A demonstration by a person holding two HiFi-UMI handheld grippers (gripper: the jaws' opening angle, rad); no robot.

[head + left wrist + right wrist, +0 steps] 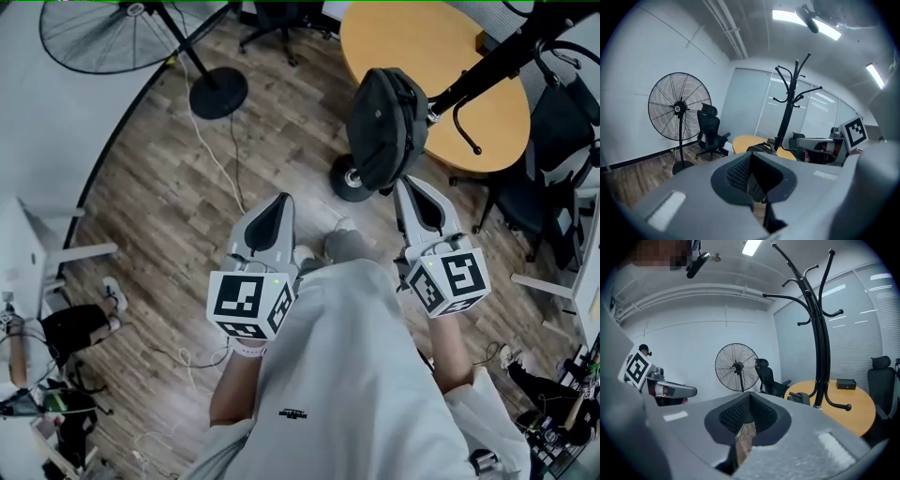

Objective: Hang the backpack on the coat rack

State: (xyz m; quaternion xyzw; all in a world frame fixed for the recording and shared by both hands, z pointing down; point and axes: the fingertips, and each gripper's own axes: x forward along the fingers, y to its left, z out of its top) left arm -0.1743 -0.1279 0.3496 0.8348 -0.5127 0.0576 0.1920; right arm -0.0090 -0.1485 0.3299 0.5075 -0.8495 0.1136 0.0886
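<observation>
A dark backpack hangs from the black coat rack, above the rack's round base; no gripper touches it. My left gripper is below and to the left of it, shut and empty. My right gripper is just beneath the bag's lower edge, also shut with nothing in it. In the left gripper view the backpack shows just over my shut left gripper, at the foot of the coat rack. In the right gripper view the coat rack stands right of my shut right gripper.
A round wooden table stands behind the rack, with black office chairs to its right. A large floor fan with a round base and a trailing cable is at the back left. A white desk is at the left.
</observation>
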